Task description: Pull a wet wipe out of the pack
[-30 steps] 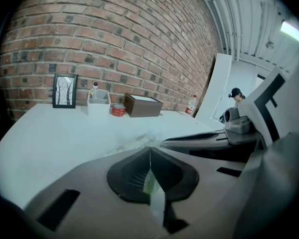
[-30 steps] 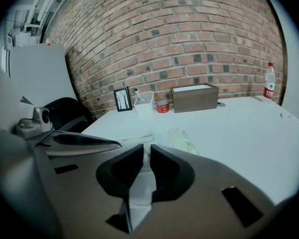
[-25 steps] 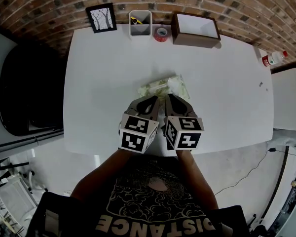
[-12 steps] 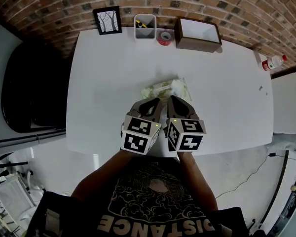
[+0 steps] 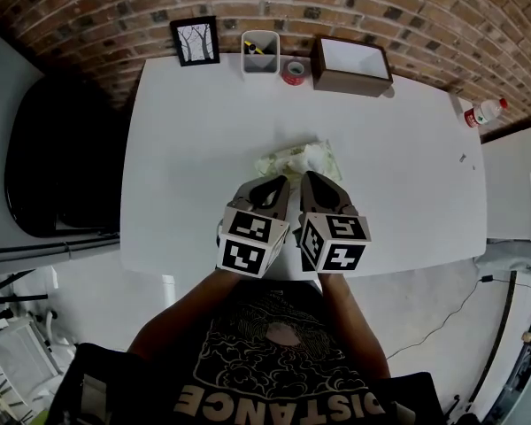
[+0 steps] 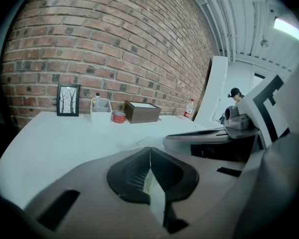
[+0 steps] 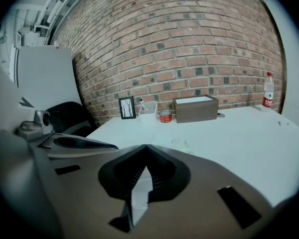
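**Both grippers closed and empty, just short of the wipe pack**

The wet wipe pack (image 5: 294,159) lay flat near the middle of the white table (image 5: 186,149), a pale greenish, crumpled packet. Its right end looked whiter and rumpled; I could not tell whether that was a wipe poking out.

The person stood on the near side of the pack and held the two grippers side by side, both pointing toward it. The left gripper (image 5: 275,184) had its tips just short of the pack's near edge, at the left. Its jaws were pressed together along their whole length with nothing caught between them. The right gripper (image 5: 308,182) sat just beside it, its tips close to the pack's near right corner. Its jaws were likewise pressed together and empty. From where I stood, neither one clearly touched the pack.

Beyond the pack, along the far edge of the table under the brick wall (image 5: 380,7), stood a row of things. There was a small framed picture (image 5: 195,40) off to the left, then a white holder (image 5: 259,52) and a red tape roll (image 5: 293,71). A brown box (image 5: 351,65) stood to the right. Well off to the pack's right, at the table's far corner, was a small bottle with a red cap (image 5: 482,112).
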